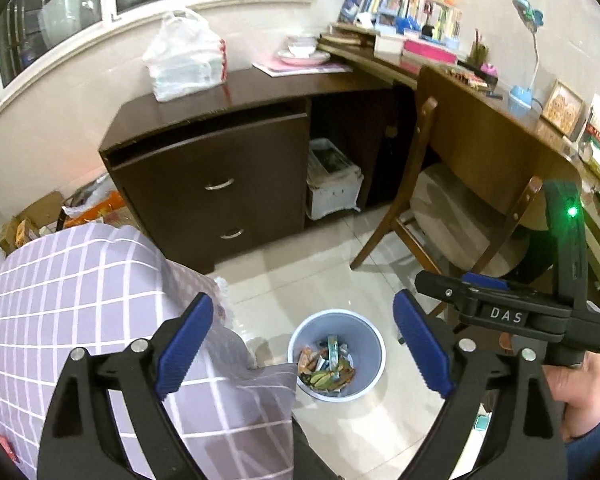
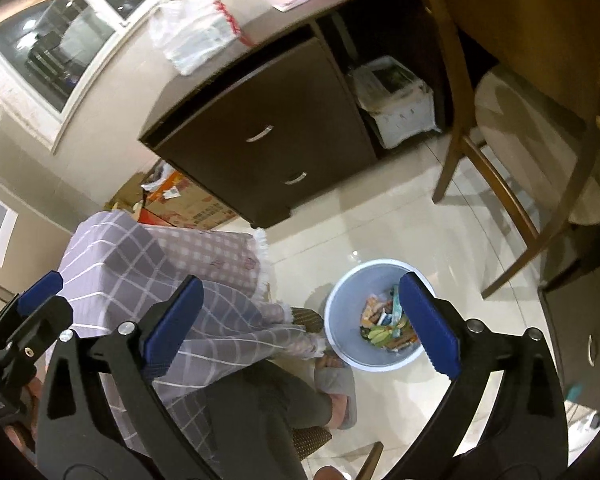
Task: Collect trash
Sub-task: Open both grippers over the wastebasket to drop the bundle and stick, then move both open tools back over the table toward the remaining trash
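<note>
A light blue waste bin (image 1: 366,342) stands on the tiled floor and holds several colourful wrappers (image 1: 326,368). It also shows in the right wrist view (image 2: 346,308) with the wrappers (image 2: 384,324) inside. My left gripper (image 1: 304,346) is open and empty, held high above the bin. My right gripper (image 2: 300,328) is open and empty, also above the bin; it shows in the left wrist view (image 1: 432,284) at the right. The left gripper's finger (image 2: 44,286) shows at the left edge of the right wrist view.
A purple checked cloth (image 1: 80,300) covers a seat on the left. A dark drawer cabinet (image 1: 220,176) stands ahead, with a white bag (image 1: 186,60) on top. A wooden chair (image 1: 460,208) is tucked under the desk (image 1: 480,104). The person's slippered foot (image 2: 340,396) is beside the bin.
</note>
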### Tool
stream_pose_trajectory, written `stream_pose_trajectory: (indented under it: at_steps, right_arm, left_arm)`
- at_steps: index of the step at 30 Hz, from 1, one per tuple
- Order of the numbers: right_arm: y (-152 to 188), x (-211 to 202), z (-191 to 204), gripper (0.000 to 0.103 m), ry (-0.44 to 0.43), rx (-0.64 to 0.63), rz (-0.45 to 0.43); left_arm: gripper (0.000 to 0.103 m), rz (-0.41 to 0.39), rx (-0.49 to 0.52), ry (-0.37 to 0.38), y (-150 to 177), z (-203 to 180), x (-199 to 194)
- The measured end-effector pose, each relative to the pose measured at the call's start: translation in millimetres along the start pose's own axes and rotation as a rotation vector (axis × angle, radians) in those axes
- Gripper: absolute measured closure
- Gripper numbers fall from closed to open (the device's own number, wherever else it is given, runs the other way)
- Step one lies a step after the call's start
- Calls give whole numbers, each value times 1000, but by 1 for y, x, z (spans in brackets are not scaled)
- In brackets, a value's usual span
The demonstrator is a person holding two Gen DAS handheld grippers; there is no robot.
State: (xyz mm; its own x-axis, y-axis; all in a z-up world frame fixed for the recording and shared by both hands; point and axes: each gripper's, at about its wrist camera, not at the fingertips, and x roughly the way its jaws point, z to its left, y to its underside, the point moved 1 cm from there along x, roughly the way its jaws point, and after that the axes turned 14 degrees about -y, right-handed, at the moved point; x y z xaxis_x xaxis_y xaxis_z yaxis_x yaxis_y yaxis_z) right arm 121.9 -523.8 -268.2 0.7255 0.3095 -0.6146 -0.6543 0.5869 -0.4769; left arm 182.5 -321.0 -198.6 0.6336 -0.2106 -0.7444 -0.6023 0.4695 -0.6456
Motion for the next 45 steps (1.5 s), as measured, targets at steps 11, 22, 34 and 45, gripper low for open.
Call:
stream_pose_trajectory:
  at_steps: [11, 22, 34, 45]
  right_arm:
    - [-7, -6, 104, 7, -94, -179, -9]
    - [33, 47, 230, 7, -243, -425, 130]
    - [120, 123, 359, 7, -383, -716, 374]
    - [222, 189, 451, 9, -416, -1041, 536]
  left_arm:
    - [13, -72, -98, -43, 13, 68, -48]
    - [10, -93, -280, -179, 63, 170, -86]
    - [10, -23, -573, -416, 174, 302, -124]
    - [10, 15, -745, -559, 253, 381, -150]
